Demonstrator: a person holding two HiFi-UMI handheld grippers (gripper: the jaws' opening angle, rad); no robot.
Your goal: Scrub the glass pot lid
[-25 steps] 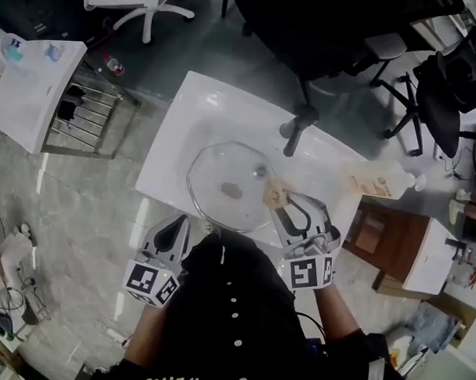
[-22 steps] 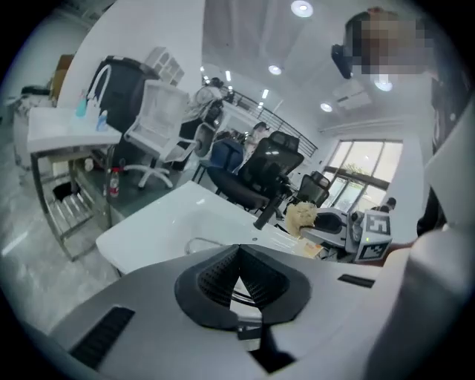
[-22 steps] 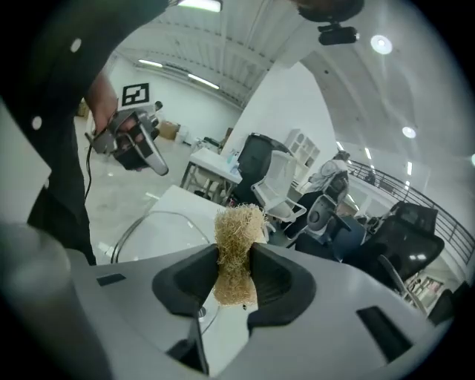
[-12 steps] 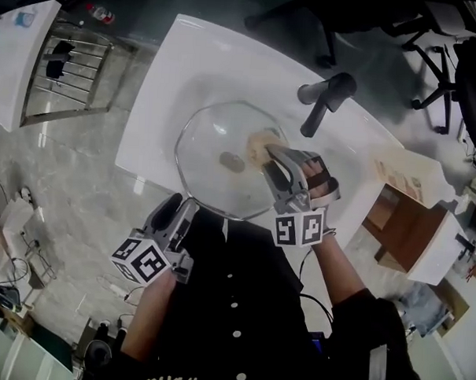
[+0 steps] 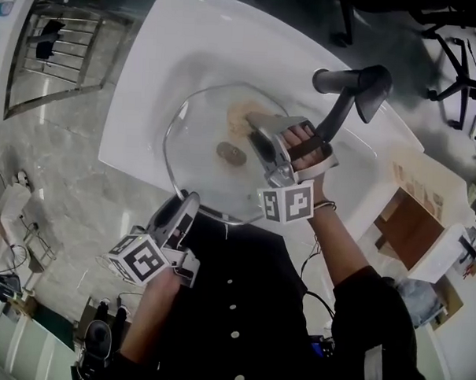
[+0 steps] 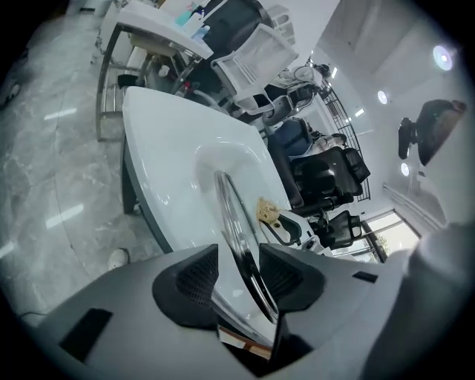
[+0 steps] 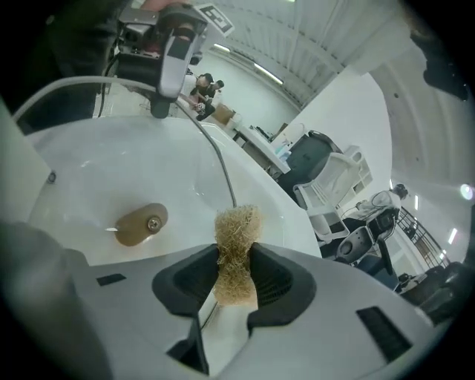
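Between just-opened jaws of left claw [image 6: 239,256]: lid [image 6: 232,215].

A black faucet [image 5: 346,94] rises at the white sink's [image 5: 166,58] far edge. A wire rack [image 5: 62,37] stands on the marble floor [image 5: 57,177] off its left corner, a brown cabinet [image 5: 412,227] off its right.

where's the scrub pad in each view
Head view: scrub pad top centre, over the glass lid.
Left gripper view: small, right of centre, beyond the lid.
Right gripper view: bottom centre, clamped between the jaws.
Shared landmark: lid rim.
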